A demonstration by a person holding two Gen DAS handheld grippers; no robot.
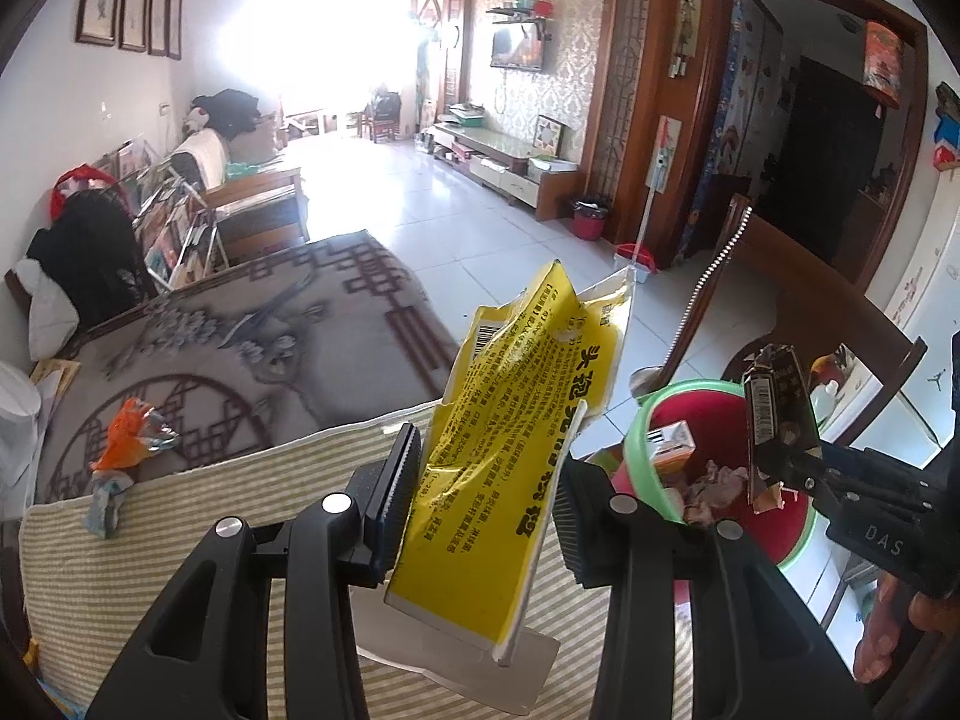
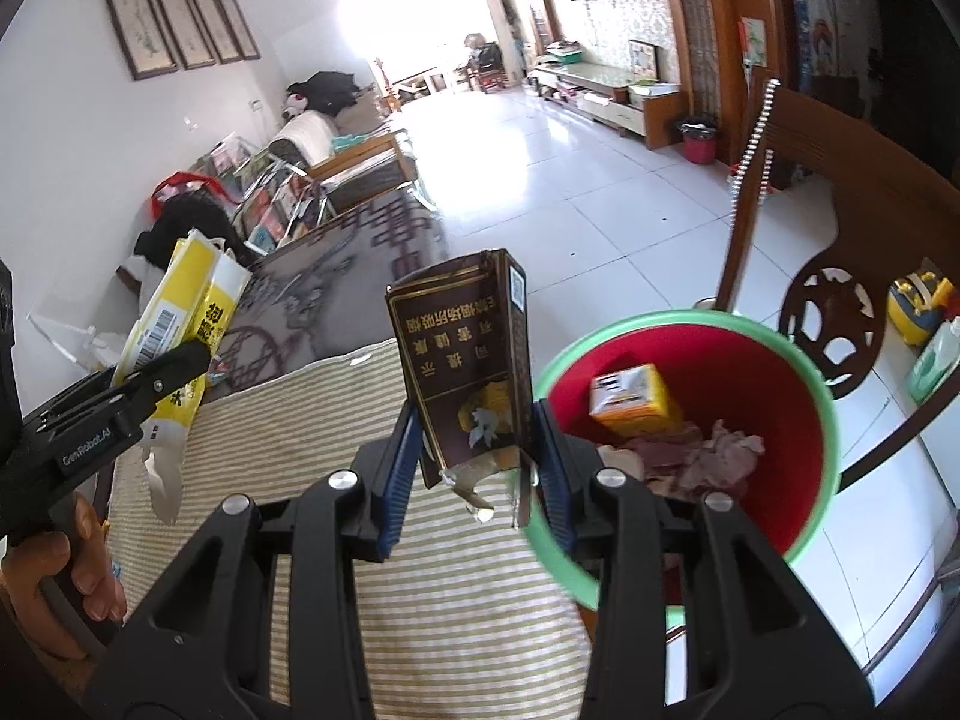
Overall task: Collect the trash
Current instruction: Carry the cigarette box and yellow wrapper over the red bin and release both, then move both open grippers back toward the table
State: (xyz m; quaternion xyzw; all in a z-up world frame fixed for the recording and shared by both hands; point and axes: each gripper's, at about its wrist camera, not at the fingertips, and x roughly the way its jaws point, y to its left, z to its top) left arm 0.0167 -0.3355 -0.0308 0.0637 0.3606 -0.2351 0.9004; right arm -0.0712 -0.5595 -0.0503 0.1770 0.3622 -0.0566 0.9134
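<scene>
Trash bin sits just right of both tongs; right gripper clamps the upright brown box, nearer than left gripper pinching the yellow wrapper

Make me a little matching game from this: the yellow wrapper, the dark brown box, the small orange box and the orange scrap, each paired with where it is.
Things:
1. yellow wrapper
2. dark brown box
3. small orange box
4. orange scrap

Places:
A. inside the red bin
B. lying on the patterned rug
C. clamped in the left gripper
D. clamped in the right gripper

Pairs: 1-C, 2-D, 3-A, 4-B
</scene>
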